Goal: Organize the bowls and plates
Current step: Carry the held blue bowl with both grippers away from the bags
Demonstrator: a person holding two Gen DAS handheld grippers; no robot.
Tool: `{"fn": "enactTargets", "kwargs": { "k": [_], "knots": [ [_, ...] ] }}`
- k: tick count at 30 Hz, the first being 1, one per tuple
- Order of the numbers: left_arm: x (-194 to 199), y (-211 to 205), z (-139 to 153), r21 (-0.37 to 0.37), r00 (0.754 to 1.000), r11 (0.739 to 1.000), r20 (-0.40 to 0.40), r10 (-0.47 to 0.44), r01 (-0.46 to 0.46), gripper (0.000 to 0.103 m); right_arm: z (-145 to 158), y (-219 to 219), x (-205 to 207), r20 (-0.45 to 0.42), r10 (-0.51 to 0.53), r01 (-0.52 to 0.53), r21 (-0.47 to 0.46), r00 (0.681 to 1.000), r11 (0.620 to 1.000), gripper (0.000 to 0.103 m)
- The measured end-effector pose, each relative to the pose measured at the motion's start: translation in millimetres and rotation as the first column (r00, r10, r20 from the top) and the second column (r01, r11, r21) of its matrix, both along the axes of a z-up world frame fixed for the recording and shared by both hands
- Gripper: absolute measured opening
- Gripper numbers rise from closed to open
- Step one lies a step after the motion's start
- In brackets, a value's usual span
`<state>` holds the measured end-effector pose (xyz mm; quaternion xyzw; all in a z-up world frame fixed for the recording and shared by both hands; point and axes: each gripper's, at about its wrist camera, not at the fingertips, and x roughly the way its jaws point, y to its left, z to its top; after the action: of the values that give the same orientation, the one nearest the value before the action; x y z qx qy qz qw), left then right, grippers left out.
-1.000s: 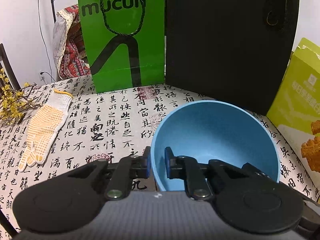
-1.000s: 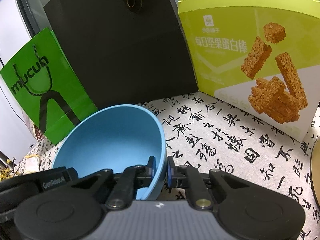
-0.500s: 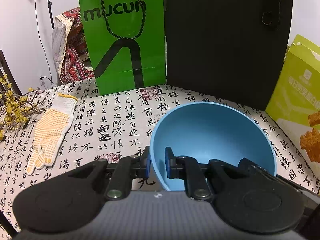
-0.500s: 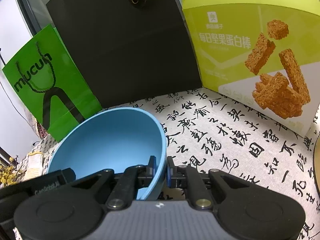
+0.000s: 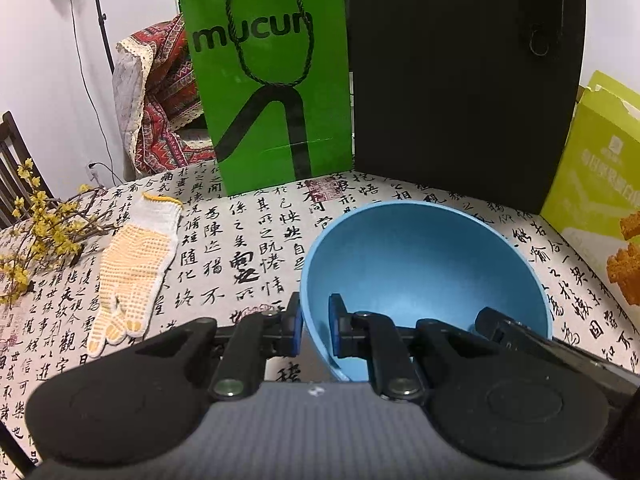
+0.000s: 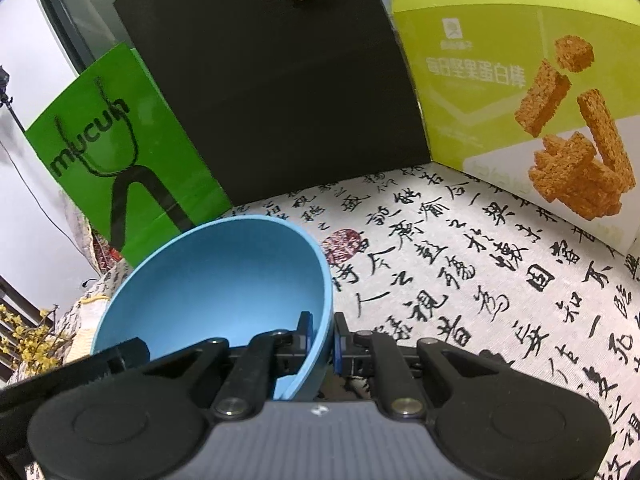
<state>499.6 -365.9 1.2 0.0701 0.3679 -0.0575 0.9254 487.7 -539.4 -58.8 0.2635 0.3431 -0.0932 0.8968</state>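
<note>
A light blue bowl point(image 5: 424, 268) is held over the calligraphy tablecloth by both grippers. My left gripper point(image 5: 314, 330) is shut on the bowl's left rim, one pad outside the wall and one inside. In the right wrist view the same blue bowl point(image 6: 216, 280) fills the lower left, and my right gripper point(image 6: 321, 340) is shut on its right rim. The other gripper's black body shows at the bowl's far side in each view. The underside of the bowl is hidden.
A green "mucun" paper bag point(image 5: 268, 80), a black bag point(image 5: 460, 80) and a yellow-green snack box point(image 6: 520, 92) stand along the back of the table point(image 6: 480, 280). A white dotted work glove point(image 5: 136, 256) and yellow flower twigs point(image 5: 36, 240) lie at the left.
The bowl and both grippers have risen and drawn back a little: the bags and box sit lower and farther in view, and more tablecloth shows. Both grips are unchanged.
</note>
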Motion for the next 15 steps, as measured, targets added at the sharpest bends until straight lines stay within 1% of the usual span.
{"fn": "enactTargets", "kwargs": {
  "k": [4, 9, 15],
  "knots": [
    [-4, 7, 3, -0.004, 1.000, 1.000, 0.004, -0.002, 0.002, 0.014, 5, 3, -4, 0.009, 0.003, -0.003, 0.007, 1.000, 1.000, 0.009],
    [-12, 11, 10, -0.007, 1.000, 1.000, 0.019, -0.011, 0.011, 0.014, 9, 2, -6, 0.019, 0.001, -0.002, 0.050, 1.000, 0.999, 0.009],
    [-15, 14, 17, -0.003, 0.999, 1.000, 0.034, -0.012, 0.012, 0.014, 13, 9, -10, 0.031, 0.007, -0.009, 0.045, 0.999, 0.999, 0.009]
  ]
}}
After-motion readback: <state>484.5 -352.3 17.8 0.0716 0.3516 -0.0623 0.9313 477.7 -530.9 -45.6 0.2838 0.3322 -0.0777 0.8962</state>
